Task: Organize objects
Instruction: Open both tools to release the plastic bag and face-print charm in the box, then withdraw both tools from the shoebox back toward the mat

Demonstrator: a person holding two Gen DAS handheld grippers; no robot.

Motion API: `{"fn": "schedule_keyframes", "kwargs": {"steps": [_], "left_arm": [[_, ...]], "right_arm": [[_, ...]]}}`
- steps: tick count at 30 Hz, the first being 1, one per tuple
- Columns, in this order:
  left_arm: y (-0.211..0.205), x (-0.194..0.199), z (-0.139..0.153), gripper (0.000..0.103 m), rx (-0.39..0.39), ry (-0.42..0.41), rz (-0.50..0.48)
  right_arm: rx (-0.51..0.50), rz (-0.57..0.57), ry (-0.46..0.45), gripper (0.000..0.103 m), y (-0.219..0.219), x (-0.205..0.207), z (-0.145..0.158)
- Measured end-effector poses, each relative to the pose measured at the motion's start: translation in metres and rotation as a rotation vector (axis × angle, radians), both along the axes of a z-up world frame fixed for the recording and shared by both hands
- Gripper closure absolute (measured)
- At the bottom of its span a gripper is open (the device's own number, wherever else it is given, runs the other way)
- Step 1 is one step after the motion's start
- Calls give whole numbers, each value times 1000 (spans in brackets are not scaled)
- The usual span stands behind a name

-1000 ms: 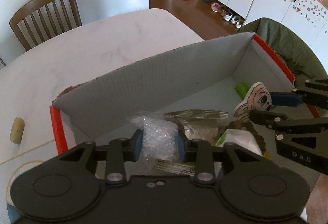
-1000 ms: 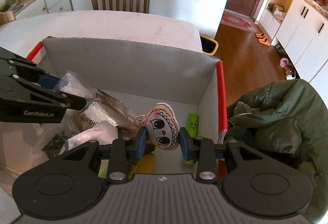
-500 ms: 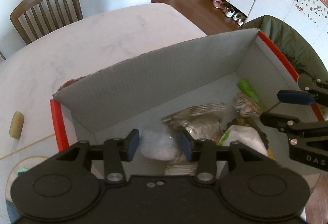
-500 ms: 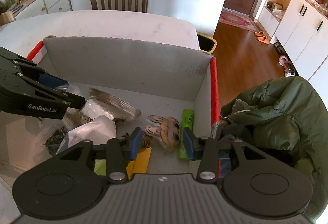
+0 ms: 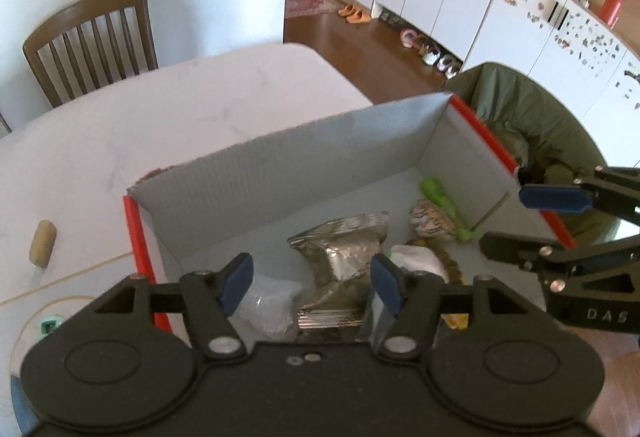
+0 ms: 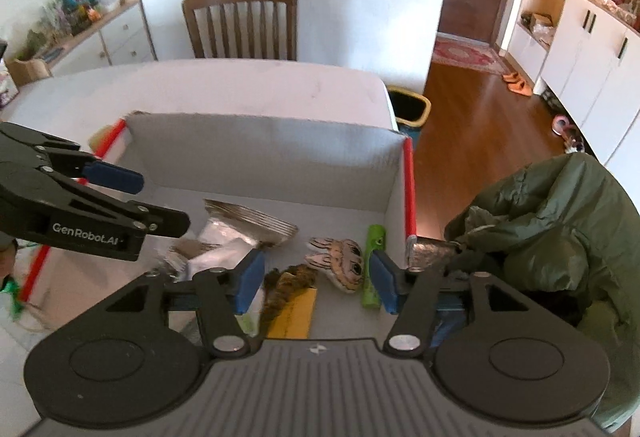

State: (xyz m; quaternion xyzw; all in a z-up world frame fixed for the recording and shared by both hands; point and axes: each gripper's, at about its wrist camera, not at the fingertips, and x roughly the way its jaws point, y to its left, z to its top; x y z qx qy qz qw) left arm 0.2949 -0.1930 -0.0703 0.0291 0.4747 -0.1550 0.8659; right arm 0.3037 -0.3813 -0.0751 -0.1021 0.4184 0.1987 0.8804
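1. Two grippers now hang above the box (image 5: pixel 280 173) with nothing in them; a second ago we saw the left gripper (image 5: pixel 312 283) clamped on the bead bag (image 5: pixel 268 305) and the right gripper (image 6: pixel 316 277) clamped on the doll (image 6: pixel 340 259).
2. Both jaws now stand wide apart, wider than half a second ago.
3. We find the bead bag lying on the box floor at about 7 o'clock of the left view, just beside the foil pouch (image 5: pixel 344 245).
4. We see the doll lying face-up on the floor near the box's right wall, at 5 o'clock of the pouch in the right view, with the green tube (image 6: pixel 374 261) just beside it at 3 o'clock.
5. Both cameras sit higher over the box than before, so more of the table (image 5: pixel 140 129) shows.
6. We read "GenRobot.AI" on the left gripper's side in the right view, and "DAS" on the right gripper's side in the left view.
7. Lettering seen earlier on the white packet (image 6: pixel 216 255) is too blurred for us to read now.
8. A small beige roll (image 5: pixel 43 243) lies on the table at 9 o'clock of the box, well apart.
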Motion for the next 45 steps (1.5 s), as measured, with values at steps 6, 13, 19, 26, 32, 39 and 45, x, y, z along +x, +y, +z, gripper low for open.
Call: {"fn": "schedule_keyframes", "kwargs": {"steps": [6,13,19,26,32,39,45], "left_arm": [[1,-22,24,23,-9,-77,-24],[10,-45,42,17,-27,-117,-14],[31,-61,54,10,-49,-142,7],[62,-80,68,3,-57,-186,8],[92,-91,77,1,-70,-221,6],[123,-98,84,1,-66,-266,21],[161,-98,85,1,-79,-294,63]], "right_arm": [[52,8,-21,39,0,-15,19],[91,33,-44,32,6,-31,35],[126,39,-71,24,16,-48,49],[173,43,-96,19,41,-71,66],[219,37,-102,18,63,-88,77],[235,29,-128,16,94,-104,85],[222,35,-158,16,125,-115,89]]}}
